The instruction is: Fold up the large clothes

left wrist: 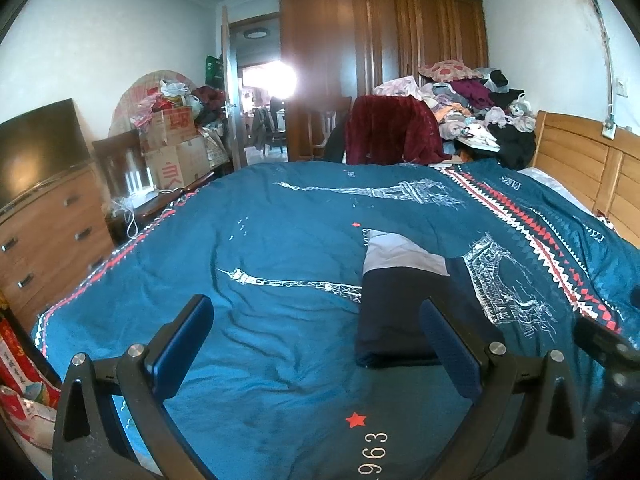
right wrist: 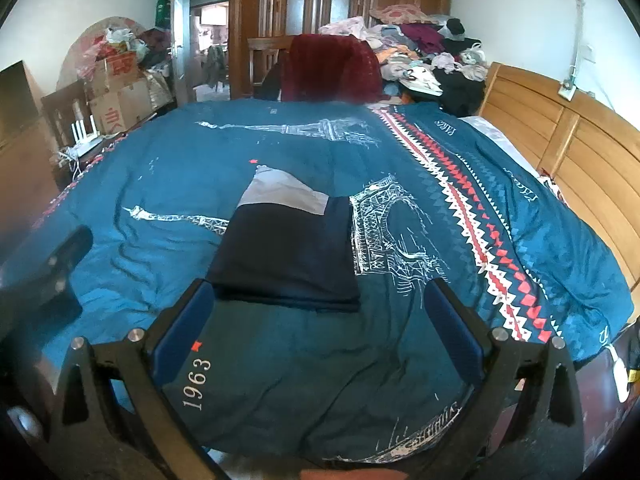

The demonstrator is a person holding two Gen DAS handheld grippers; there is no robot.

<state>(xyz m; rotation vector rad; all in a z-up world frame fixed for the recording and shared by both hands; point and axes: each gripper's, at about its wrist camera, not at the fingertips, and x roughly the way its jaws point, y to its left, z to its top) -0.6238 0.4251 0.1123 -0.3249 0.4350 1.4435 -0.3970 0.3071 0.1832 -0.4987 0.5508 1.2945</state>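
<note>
Blue-padded fingers of the left gripper (left wrist: 316, 344) stood nearest the lens, spread wide apart with nothing between them, hanging over the near part of the bed. In the other view the right gripper (right wrist: 318, 326) was likewise released, its pads parted and empty above the quilt's printed "1963".

Between and just beyond the two tools lay the folded garment (right wrist: 286, 258), a dark navy piece folded into a rough rectangle with a pale grey panel at its far end. It rested flat on the quilt (right wrist: 280, 380) around the middle of the bed, somewhat toward the near edge, its near hem just ahead of the right gripper's fingertips and apart from them. In the left wrist view the same garment (left wrist: 400, 304) sat beside the right-hand finger, which overlapped its near corner in the picture; whether they touched could not be told.

The quilt was teal, printed with white towers and a red-and-white zigzag band running toward the wooden headboard (right wrist: 560, 136) on the right. Past the far edge a maroon blanket (left wrist: 388, 128) hung over a chair, with a heap of mixed clothes (left wrist: 476, 108) near the far right corner. A wardrobe (left wrist: 380, 36) stood behind, and cardboard boxes (left wrist: 174, 148) and a chest of drawers (left wrist: 52, 232) lined the left side.
</note>
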